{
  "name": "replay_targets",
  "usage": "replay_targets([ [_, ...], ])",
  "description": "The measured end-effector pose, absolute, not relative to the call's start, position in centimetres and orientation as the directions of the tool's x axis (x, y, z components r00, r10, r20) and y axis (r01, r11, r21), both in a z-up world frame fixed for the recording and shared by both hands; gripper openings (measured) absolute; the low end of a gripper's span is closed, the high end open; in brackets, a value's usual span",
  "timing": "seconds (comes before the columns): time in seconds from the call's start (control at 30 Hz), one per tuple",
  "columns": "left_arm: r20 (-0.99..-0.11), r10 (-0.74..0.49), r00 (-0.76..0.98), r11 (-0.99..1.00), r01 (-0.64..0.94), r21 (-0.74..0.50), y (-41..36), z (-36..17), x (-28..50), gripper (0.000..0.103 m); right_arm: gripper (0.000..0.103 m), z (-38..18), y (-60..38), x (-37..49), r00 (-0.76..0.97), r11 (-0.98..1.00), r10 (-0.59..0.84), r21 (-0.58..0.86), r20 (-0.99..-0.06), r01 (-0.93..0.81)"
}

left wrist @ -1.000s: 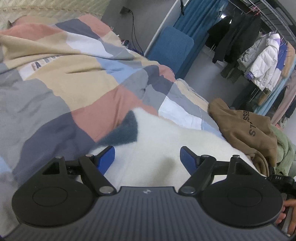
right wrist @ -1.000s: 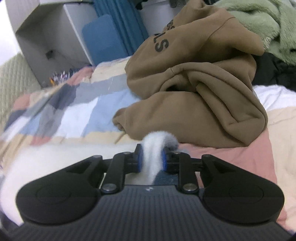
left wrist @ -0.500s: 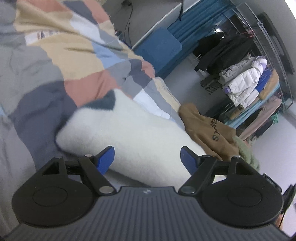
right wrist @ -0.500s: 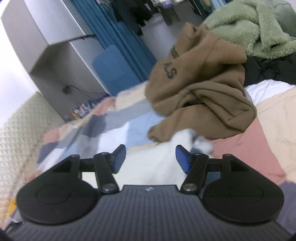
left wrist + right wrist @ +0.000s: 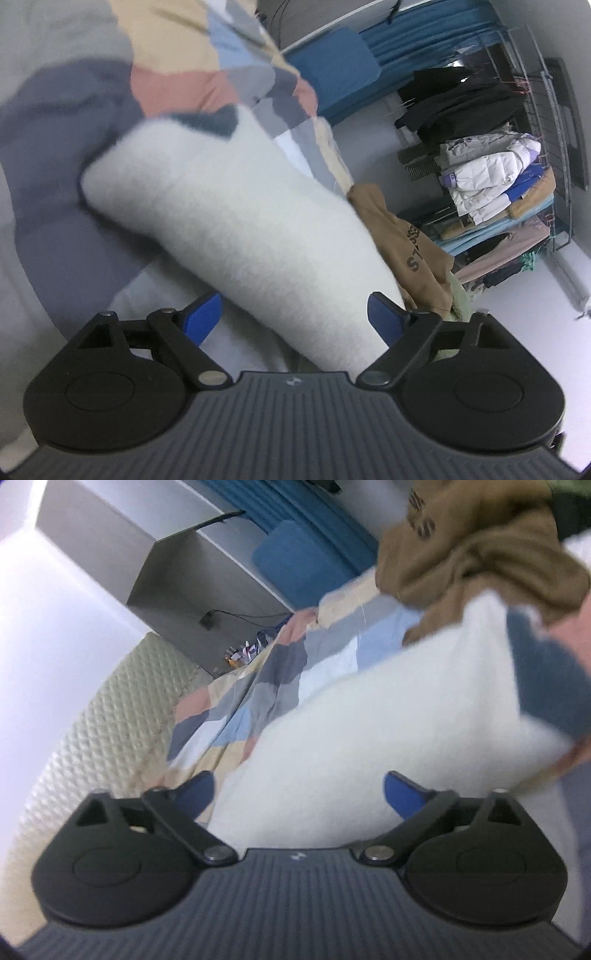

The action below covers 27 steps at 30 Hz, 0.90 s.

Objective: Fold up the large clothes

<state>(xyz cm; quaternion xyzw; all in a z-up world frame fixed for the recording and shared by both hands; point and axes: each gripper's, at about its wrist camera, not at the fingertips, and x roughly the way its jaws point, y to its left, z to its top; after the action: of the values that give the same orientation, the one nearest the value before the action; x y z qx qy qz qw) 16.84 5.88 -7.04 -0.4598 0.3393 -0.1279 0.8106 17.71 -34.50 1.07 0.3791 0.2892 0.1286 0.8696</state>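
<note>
Lying folded on the patchwork bedcover [image 5: 177, 48], just beside the brown hoodie [image 5: 402, 240], the white fleece garment [image 5: 236, 221] with dark blue trim, under both wide, still opening claws, left gripper [image 5: 293, 314] and right gripper [image 5: 299, 790], blue pads [image 5: 400, 794] pressing on nothing.

My right view blurs the brown hoodie [image 5: 476, 550], its lettering cut by the top edge; white fleece [image 5: 236, 221] hides its lower half in my left view.

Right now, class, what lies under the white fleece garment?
The white fleece garment lies on the patchwork quilt, near a brown hoodie. The quilt directly beneath it is covered.
</note>
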Motion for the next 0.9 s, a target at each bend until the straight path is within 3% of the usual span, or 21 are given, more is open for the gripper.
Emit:
replay_targets([
  [0.33,-0.4,-0.581,0.709,0.329,-0.245,-0.912,7.2,-12.2,20.4,0.094,0.103,-6.1,-35.7,20.1,0.749,0.41,0.501,0.881,-0.434,0.236],
  [0.43,-0.343,-0.59,0.731,0.238,-0.249,-0.939,7.7,-13.3,21.4,0.094,0.103,-7.2,-36.4,20.7,0.763,0.345,0.48,0.893,-0.433,0.289],
  [0.63,-0.31,-0.514,0.8,0.113,-0.296,-0.949,8.6,-15.2,23.1,0.093,0.103,-9.0,-37.3,20.9,0.79,0.278,0.415,0.89,-0.451,0.362],
  [0.77,-0.327,-0.518,0.79,0.161,-0.286,-0.945,8.1,-15.0,24.4,0.091,0.103,-9.6,-36.5,21.6,0.801,0.3,0.391,0.885,-0.454,0.355],
  [0.83,-0.358,-0.504,0.786,0.22,-0.285,-0.933,8.1,-14.8,24.8,0.082,0.103,-10.0,-36.4,22.1,0.806,0.294,0.384,0.887,-0.451,0.356],
  [0.9,-0.391,-0.488,0.781,0.263,-0.295,-0.919,8.2,-14.6,24.8,0.061,0.101,-10.1,-36.4,22.5,0.815,0.293,0.374,0.891,-0.442,0.348],
])
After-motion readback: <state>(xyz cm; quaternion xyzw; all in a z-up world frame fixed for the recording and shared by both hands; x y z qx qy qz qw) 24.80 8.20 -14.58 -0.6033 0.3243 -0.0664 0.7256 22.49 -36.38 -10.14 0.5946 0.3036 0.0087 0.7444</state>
